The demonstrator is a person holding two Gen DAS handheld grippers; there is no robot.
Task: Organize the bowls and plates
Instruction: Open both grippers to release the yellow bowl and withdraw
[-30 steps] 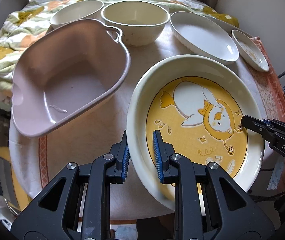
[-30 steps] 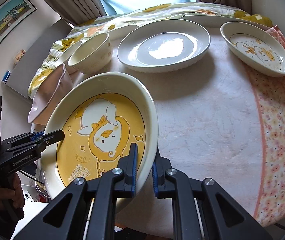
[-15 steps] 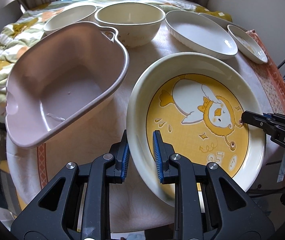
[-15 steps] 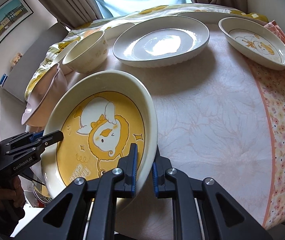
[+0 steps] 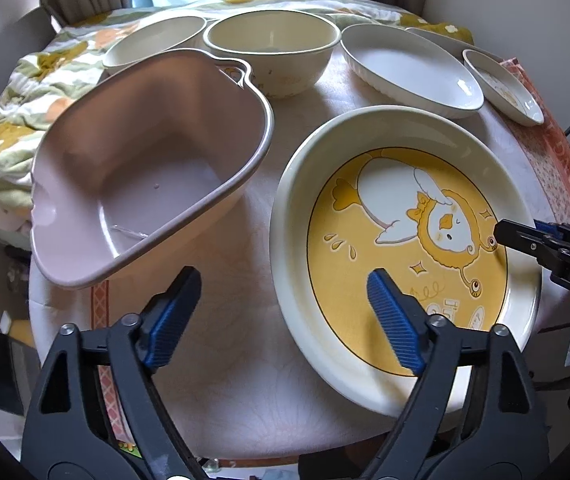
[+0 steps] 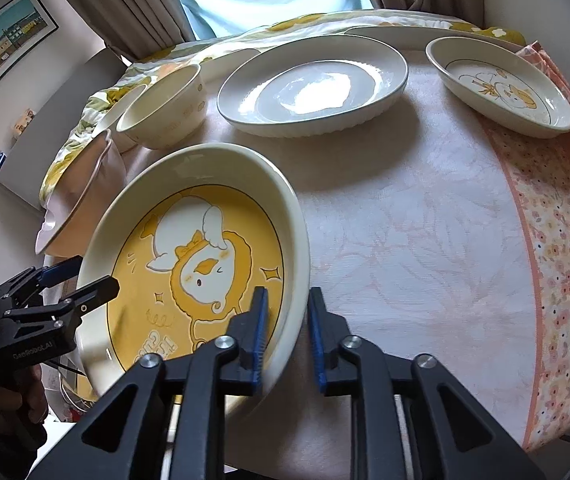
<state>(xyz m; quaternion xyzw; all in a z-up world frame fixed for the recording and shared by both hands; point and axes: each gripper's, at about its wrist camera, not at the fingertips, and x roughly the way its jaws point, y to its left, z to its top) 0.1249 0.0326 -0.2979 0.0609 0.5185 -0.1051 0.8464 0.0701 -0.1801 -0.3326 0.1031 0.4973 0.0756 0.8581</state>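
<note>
A large cream plate with a yellow duck picture (image 5: 401, 248) lies at the near edge of the round table; it also shows in the right wrist view (image 6: 201, 264). My left gripper (image 5: 285, 312) is wide open, its fingers on either side of the plate's left rim without touching it. My right gripper (image 6: 285, 320) has its jaws around the plate's right rim, slightly apart; it shows at the right of the left wrist view (image 5: 525, 240). A pink plastic tub (image 5: 145, 168) sits left of the plate.
Behind stand a cream bowl (image 5: 273, 52), a shallow cream bowl (image 5: 153, 40), a white oval dish (image 5: 409, 68), and a small duck dish (image 5: 505, 88). A floral cloth (image 6: 557, 216) covers the table's right edge. A flowered blanket lies behind.
My left gripper has opened wide and let go of the plate's rim. The right jaws have parted slightly. The plate has sunk onto the table.
</note>
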